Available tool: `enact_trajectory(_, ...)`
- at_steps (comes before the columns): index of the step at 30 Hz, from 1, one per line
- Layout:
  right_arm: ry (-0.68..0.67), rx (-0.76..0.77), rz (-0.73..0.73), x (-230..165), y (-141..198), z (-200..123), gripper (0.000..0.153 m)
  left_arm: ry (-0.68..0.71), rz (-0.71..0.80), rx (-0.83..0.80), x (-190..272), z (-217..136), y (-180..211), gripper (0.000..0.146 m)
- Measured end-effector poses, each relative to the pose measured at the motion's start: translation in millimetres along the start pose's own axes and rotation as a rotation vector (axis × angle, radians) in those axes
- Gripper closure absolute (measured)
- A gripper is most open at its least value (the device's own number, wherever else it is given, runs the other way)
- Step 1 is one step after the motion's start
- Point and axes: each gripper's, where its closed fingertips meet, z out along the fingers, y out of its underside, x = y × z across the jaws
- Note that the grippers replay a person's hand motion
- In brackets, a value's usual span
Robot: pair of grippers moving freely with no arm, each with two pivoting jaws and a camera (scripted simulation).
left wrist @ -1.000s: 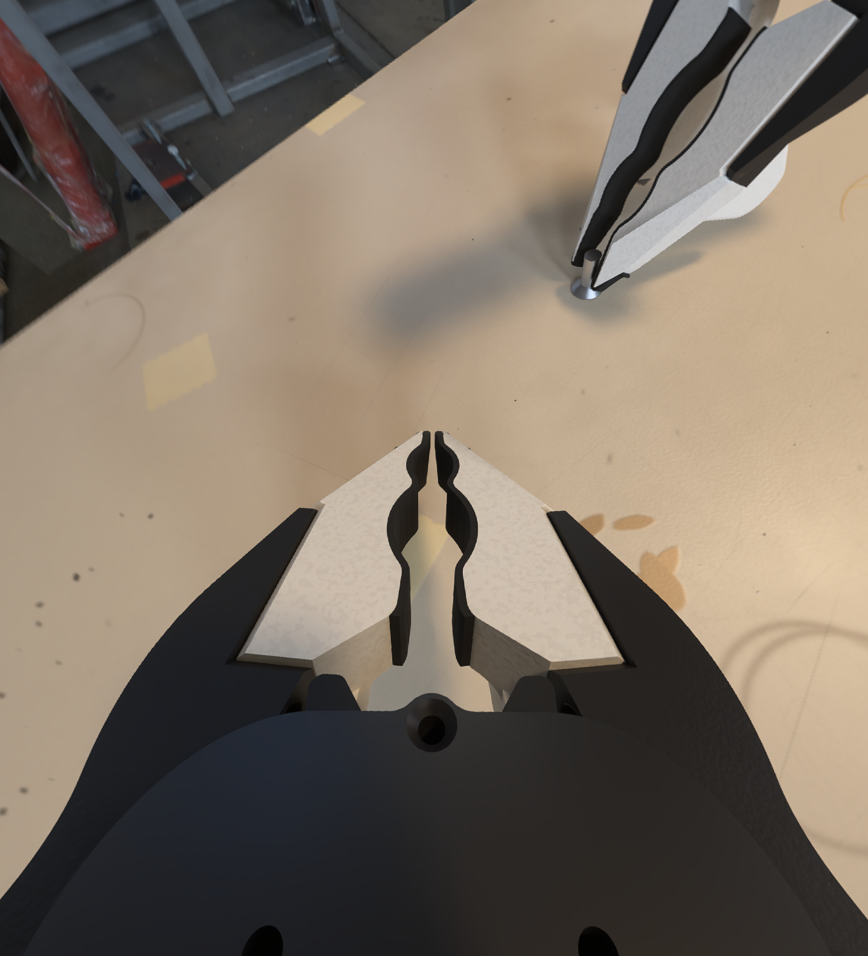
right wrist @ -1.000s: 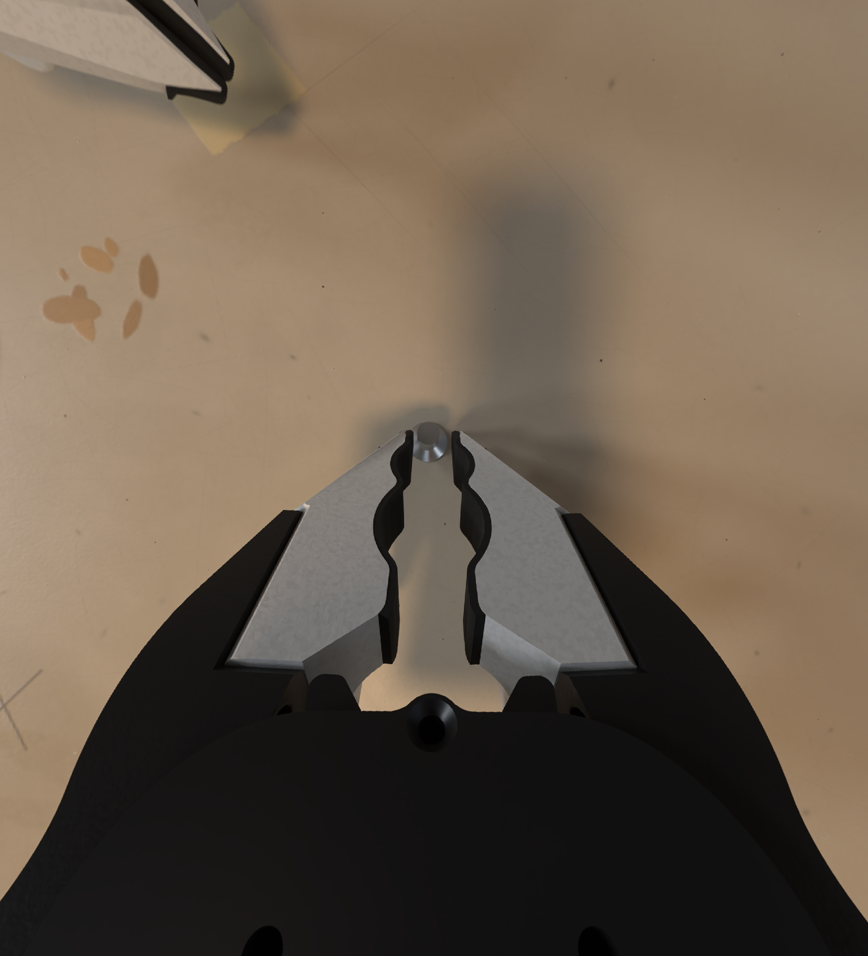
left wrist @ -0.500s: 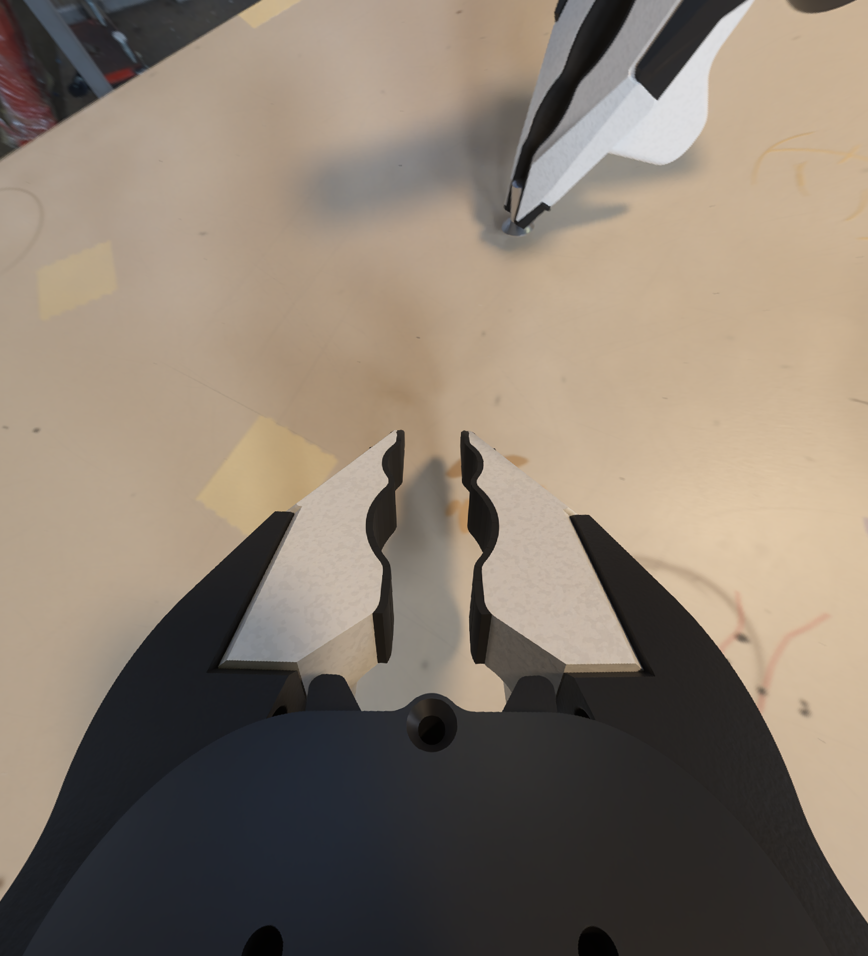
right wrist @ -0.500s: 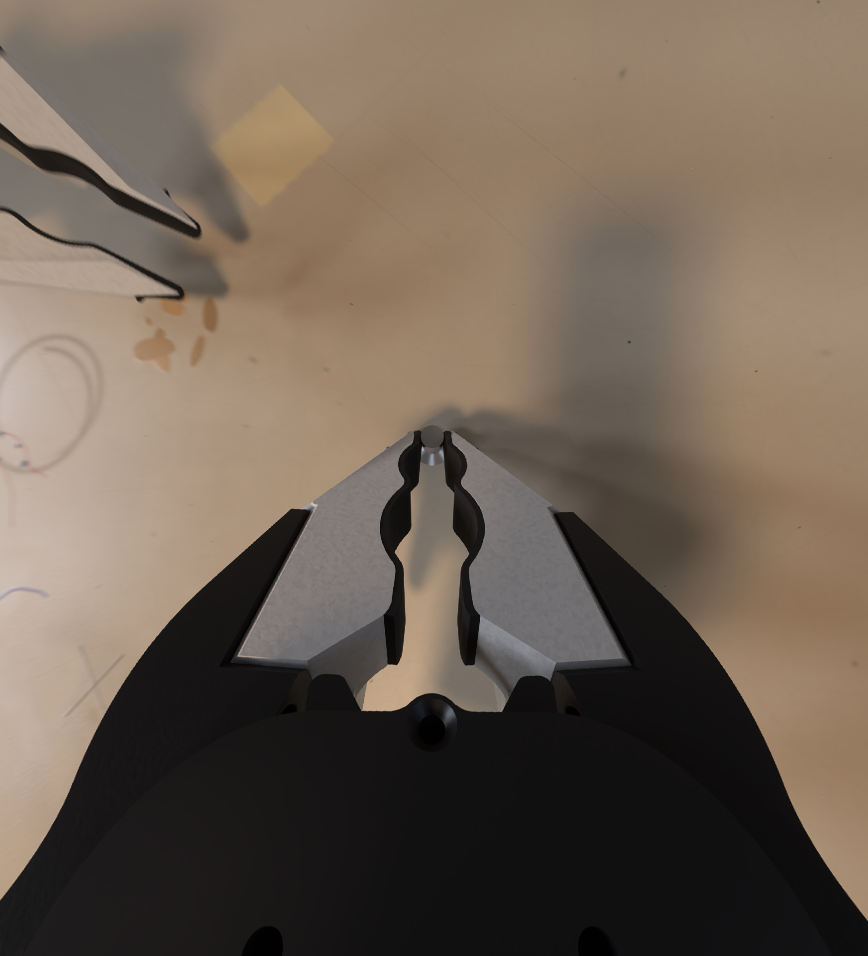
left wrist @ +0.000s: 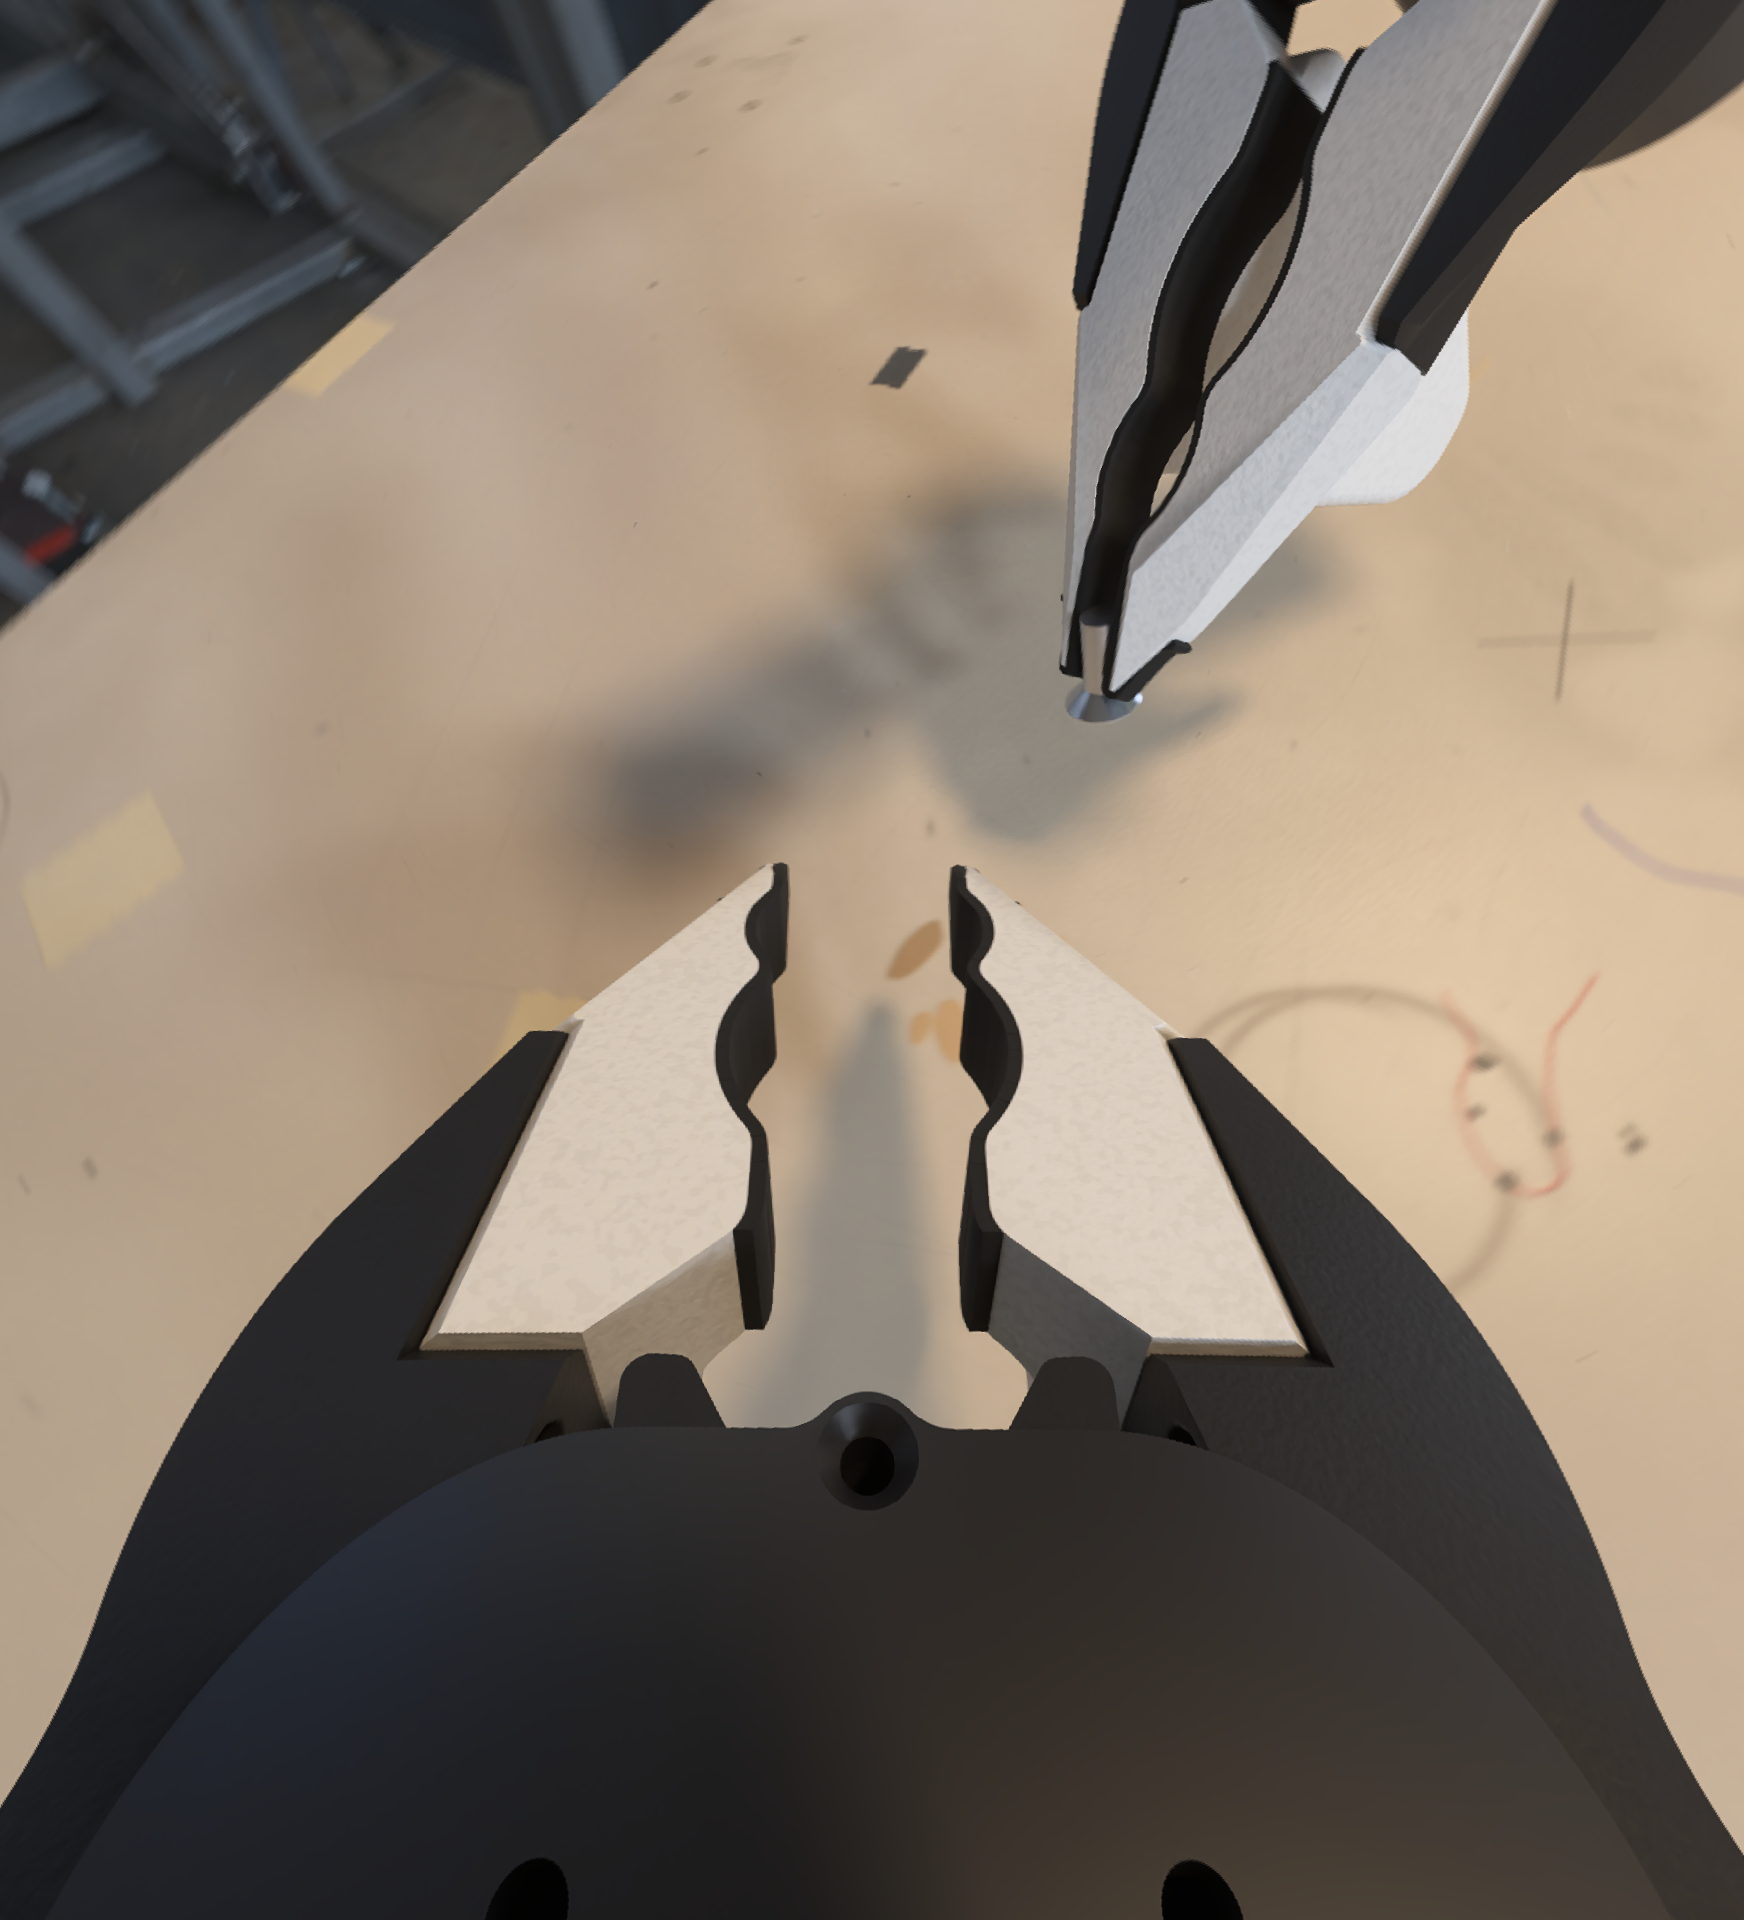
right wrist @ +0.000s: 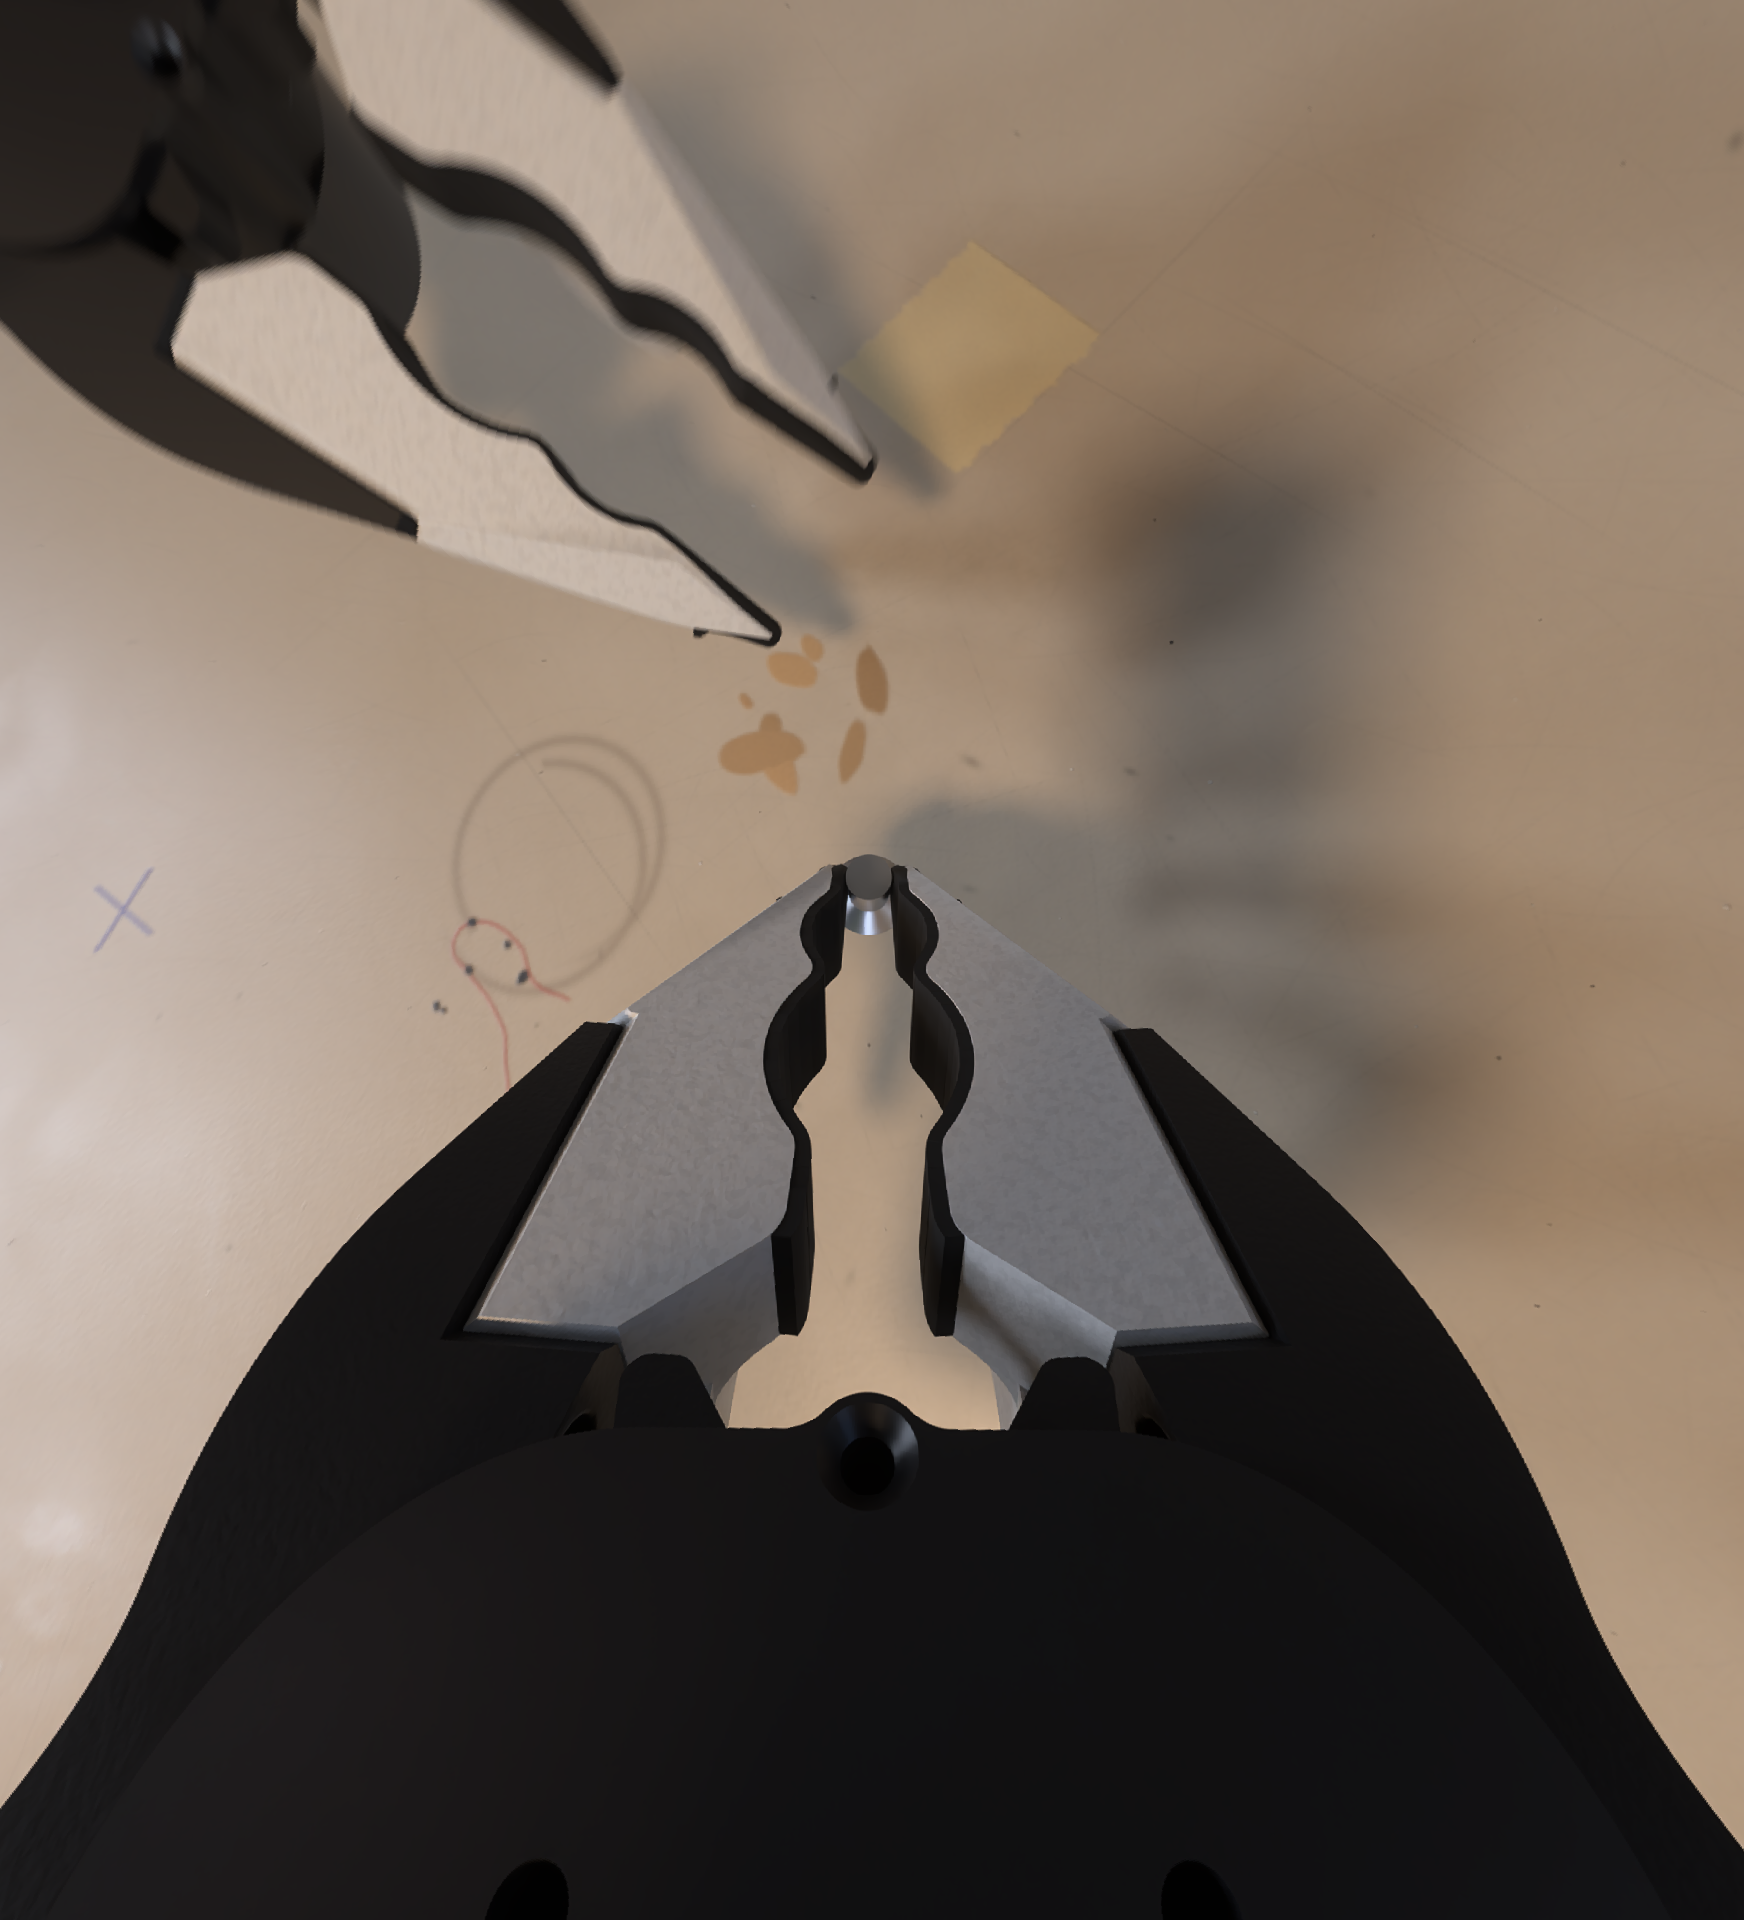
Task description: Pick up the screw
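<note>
Pinching the screw (left wrist: 1100,686) upright at their tips just above the table (left wrist: 432,644), your right tongs (right wrist: 869,883) should rise straight and steady, while your left tongs (left wrist: 868,883) wait spread and empty nearby.

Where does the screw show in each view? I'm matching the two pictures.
Left wrist view: the screw is upper right of centre, pinched head-down at the tips of the right gripper.
Right wrist view: the screw is centre, between that gripper's own fingertips.
Shared landmark: the orange stains on the table.
</note>
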Motion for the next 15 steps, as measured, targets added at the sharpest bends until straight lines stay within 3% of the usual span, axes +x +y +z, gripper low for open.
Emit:
enact_trajectory(3,0.061,-0.024,0.001,2.3,2.4,11.5,0.145,0.127,0.222,-0.005,-9.2,4.8,2.3,0.104)
enact_trajectory(6,0.122,-0.067,-0.024,6.0,4.8,17.3,0.145,0.253,0.463,-0.048,-6.0,13.9,5.9,0.104)
enact_trajectory(9,0.166,-0.081,-0.045,9.2,5.4,17.2,0.145,0.422,0.558,-0.089,5.1,18.5,7.0,0.105)
enact_trajectory(12,0.170,-0.079,-0.051,10.4,5.4,14.6,0.145,0.451,0.634,-0.161,-0.9,29.3,10.5,0.108)
enact_trajectory(15,0.153,-0.067,-0.033,12.3,4.2,11.3,0.145,0.519,0.646,-0.190,2.4,34.5,11.1,0.125)
